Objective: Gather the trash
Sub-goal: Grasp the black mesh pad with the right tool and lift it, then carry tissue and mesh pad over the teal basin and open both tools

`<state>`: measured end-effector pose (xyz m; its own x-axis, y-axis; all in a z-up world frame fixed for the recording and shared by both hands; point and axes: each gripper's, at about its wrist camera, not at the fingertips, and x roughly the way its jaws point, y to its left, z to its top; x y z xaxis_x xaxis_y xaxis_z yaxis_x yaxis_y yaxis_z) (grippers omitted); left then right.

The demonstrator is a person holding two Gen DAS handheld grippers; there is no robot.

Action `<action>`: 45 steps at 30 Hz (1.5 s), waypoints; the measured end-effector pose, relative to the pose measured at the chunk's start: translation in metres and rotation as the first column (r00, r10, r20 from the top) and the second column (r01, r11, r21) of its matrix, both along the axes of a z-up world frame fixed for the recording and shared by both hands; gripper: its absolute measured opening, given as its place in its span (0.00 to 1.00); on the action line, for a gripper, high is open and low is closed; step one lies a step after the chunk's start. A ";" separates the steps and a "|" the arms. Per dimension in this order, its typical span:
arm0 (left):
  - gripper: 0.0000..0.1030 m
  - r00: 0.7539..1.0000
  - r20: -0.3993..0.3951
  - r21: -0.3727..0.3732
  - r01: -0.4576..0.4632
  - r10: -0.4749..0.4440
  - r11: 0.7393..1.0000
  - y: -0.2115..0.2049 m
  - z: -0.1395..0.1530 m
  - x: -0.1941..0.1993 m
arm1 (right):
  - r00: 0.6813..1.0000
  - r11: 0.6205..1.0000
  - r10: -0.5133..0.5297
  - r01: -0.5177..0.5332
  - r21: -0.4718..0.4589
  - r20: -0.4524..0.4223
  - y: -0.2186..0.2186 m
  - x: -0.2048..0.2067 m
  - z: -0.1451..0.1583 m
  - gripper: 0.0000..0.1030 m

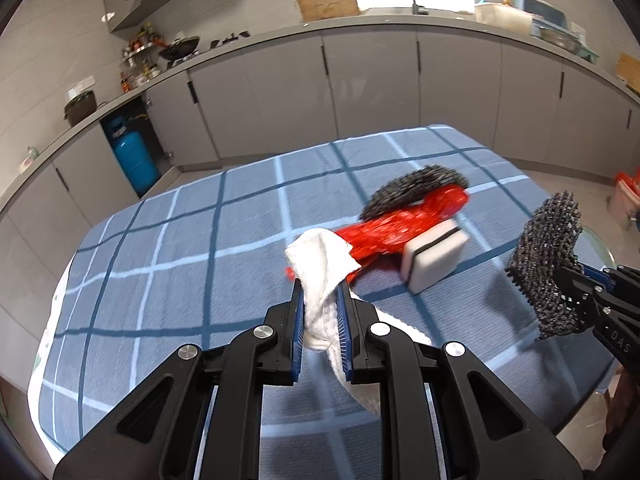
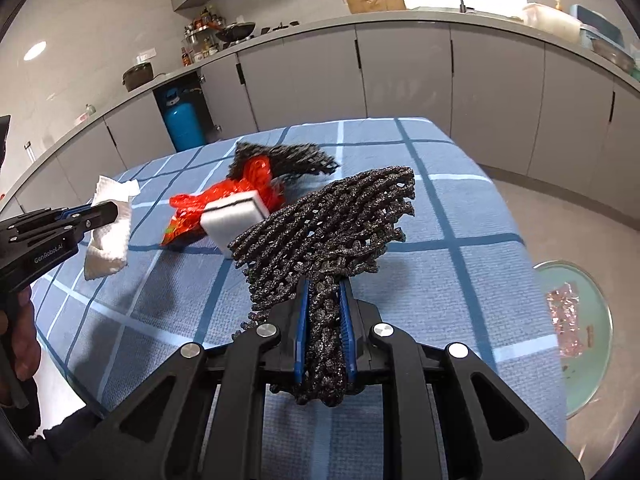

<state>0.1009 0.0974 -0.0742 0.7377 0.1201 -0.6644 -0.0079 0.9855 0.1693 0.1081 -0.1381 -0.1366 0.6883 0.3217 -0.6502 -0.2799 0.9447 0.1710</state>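
Clamped between the blue pads of my left gripper (image 1: 320,300), the crumpled white paper towel (image 1: 322,264) is hanging above the checked blue tablecloth (image 1: 160,240). It is looking very light and soft, so I am judging that a pinch in its bunched middle is enough, but a loose corner could tear or slip out. My right gripper (image 2: 325,304) is squeezing the black foam net (image 2: 332,216) at its gathered end. This net is springy and airy, and it is flopping over the fingers, so I think holding the thick folded part is safest. On the cloth beyond, a red plastic wrapper (image 1: 400,224), a white sponge block (image 1: 436,256) and a second black net (image 1: 416,190) are lying together and touching. Beside the table, on the floor, a round green bin (image 2: 592,340) is already holding some shiny scrap.
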 end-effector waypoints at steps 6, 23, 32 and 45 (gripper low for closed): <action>0.16 0.997 0.016 0.010 0.077 -0.077 0.997 -0.030 0.007 0.010 | 0.999 0.999 -0.044 0.044 0.013 0.013 -0.020 -0.001 0.004 0.16; 0.16 0.967 0.064 0.060 0.245 -0.248 0.968 -0.117 0.024 0.046 | 0.985 0.985 -0.165 0.163 0.057 0.043 -0.083 -0.001 0.011 0.16; 0.16 0.947 0.060 0.077 0.310 -0.315 0.948 -0.157 0.020 0.056 | 0.971 0.970 -0.235 0.232 0.073 0.036 -0.114 -0.002 0.007 0.16; 0.16 0.928 0.032 0.083 0.368 -0.371 0.926 -0.197 0.009 0.066 | 0.957 0.953 -0.291 0.288 0.091 0.018 -0.144 -0.003 -0.002 0.16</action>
<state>0.1666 -0.1000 -0.0654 0.7686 -0.1193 -0.6285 0.3448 0.9048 0.2499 0.1047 -0.2825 -0.1385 0.7798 0.1595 -0.6054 -0.0030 0.9680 0.2511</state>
